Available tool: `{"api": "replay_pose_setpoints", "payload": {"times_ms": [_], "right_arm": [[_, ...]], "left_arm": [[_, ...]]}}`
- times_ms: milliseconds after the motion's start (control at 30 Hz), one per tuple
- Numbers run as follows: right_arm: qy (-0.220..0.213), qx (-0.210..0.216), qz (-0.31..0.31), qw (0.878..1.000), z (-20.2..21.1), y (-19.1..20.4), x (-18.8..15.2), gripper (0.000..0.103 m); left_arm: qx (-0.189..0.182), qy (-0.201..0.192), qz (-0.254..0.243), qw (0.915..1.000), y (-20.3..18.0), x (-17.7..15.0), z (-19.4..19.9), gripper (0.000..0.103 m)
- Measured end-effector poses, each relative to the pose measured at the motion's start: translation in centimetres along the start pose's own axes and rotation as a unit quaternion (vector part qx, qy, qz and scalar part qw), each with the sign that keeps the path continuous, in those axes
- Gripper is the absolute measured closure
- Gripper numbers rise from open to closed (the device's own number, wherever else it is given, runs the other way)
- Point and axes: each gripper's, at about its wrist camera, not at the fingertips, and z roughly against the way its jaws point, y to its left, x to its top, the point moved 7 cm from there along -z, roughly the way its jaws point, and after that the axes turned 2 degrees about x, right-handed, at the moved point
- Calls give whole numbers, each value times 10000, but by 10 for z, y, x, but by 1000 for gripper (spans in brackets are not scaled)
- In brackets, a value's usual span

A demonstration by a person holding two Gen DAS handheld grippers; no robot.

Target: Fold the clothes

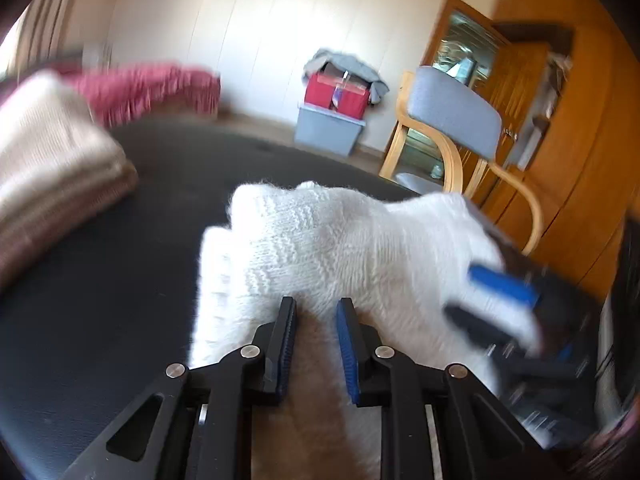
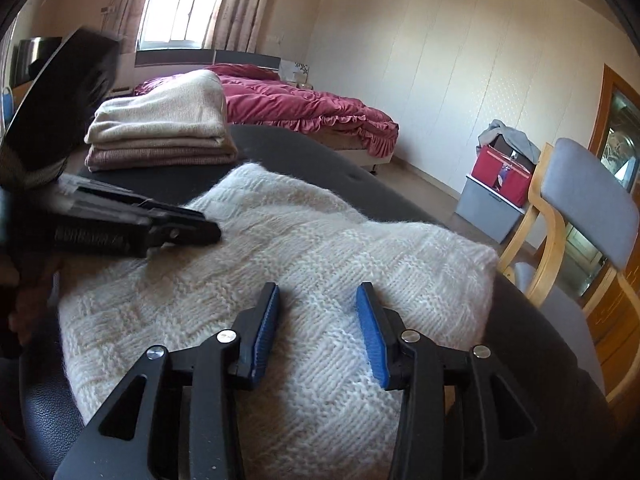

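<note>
A white knit sweater (image 1: 320, 248) lies folded into a thick pad on the black table (image 1: 100, 280). My left gripper (image 1: 317, 308) hovers low over its near edge, jaws apart, with only fabric showing under the gap. In the right wrist view the same sweater (image 2: 280, 280) fills the middle. My right gripper (image 2: 319, 296) stands open just above it, nothing between its blue pads (image 2: 370, 320). The left gripper (image 2: 208, 228) rests on the sweater's far left side. The right gripper (image 1: 488, 300) appears blurred at the sweater's right edge.
A stack of folded beige and pink knitwear (image 2: 160, 132) sits at the table's far left. Beyond the table are a bed with a red cover (image 2: 300, 108), a grey-cushioned wooden chair (image 2: 592, 200) close to the right edge, and stacked storage boxes (image 2: 500, 184).
</note>
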Motion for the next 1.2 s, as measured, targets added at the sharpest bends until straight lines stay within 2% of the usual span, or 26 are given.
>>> {"api": "replay_pose_setpoints", "payload": {"times_ms": [100, 233, 367, 467, 567, 733, 800, 900, 1067, 1200], "right_arm": [[23, 91, -88, 9999, 3, -6, 3, 51], [-281, 43, -639, 9976, 26, -26, 21, 51], [147, 179, -1347, 9906, 12, -56, 35, 52], [556, 203, -1490, 9871, -11, -62, 33, 58], [1136, 460, -1519, 9808, -52, -50, 13, 59], [1044, 534, -1633, 9796, -67, -50, 11, 58], [891, 448, -1464, 9842, -60, -49, 12, 57], [504, 513, -1766, 9817, -26, -57, 17, 57], [622, 628, -987, 9912, -6, -12, -8, 57], [720, 715, -348, 9942, 10, 24, -29, 57]], "left_arm": [[-46, -95, 156, 9998, 5, -6, 7, 81], [-328, -183, 461, 9982, 16, -9, 12, 82], [-589, -228, 671, 9957, 21, -10, 12, 82], [-729, -258, 795, 9938, 24, -11, 11, 82], [-715, -272, 845, 9935, 27, -11, 10, 82], [-756, -311, 932, 9923, 29, -12, 12, 82], [-795, -333, 964, 9916, 30, -12, 14, 82], [-827, -363, 1030, 9906, 31, -13, 17, 82], [-795, -412, 1049, 9905, 33, -16, 20, 82], [-777, -445, 1079, 9901, 34, -17, 24, 82]]}}
